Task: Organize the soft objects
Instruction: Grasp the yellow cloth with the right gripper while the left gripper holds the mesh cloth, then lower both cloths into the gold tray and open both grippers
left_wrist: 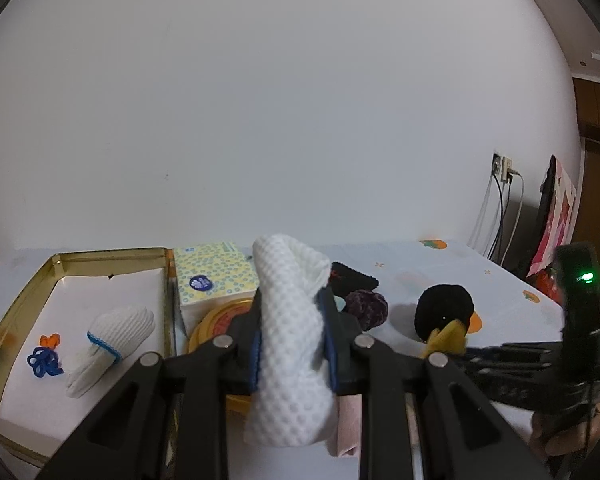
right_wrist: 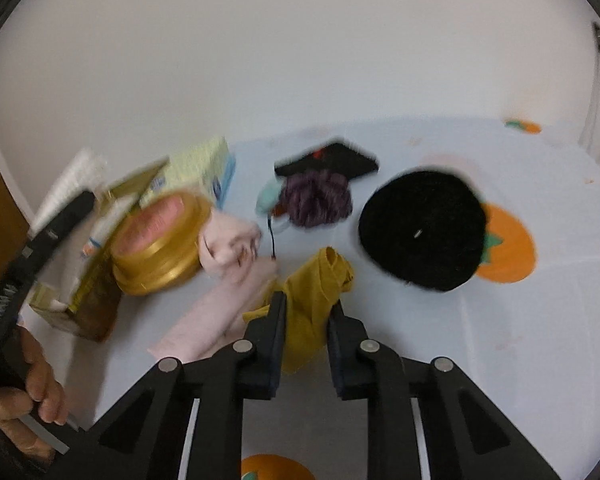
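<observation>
My left gripper (left_wrist: 290, 304) is shut on a white waffle-knit cloth (left_wrist: 290, 344), held up above the table just right of the gold tin tray (left_wrist: 166, 304). The tray holds a white rolled sock (left_wrist: 112, 344) with a blue band, a blue hair tie (left_wrist: 43, 362) and an orange one (left_wrist: 49, 340). My right gripper (right_wrist: 308, 304) is shut on a mustard yellow cloth (right_wrist: 316, 292), lifted slightly. On the table lie a pink cloth (right_wrist: 220, 304), a purple scrunchie (right_wrist: 316, 200), a black round knit piece (right_wrist: 422, 228) and a black cloth (right_wrist: 340, 160).
A yellow patterned tissue pack (left_wrist: 214, 276) stands behind a round gold tin (right_wrist: 160, 252) next to the tray. The tablecloth (right_wrist: 500, 340) is light blue with orange pumpkins. A wall runs behind the table; cables and a socket (left_wrist: 500, 168) are at the right.
</observation>
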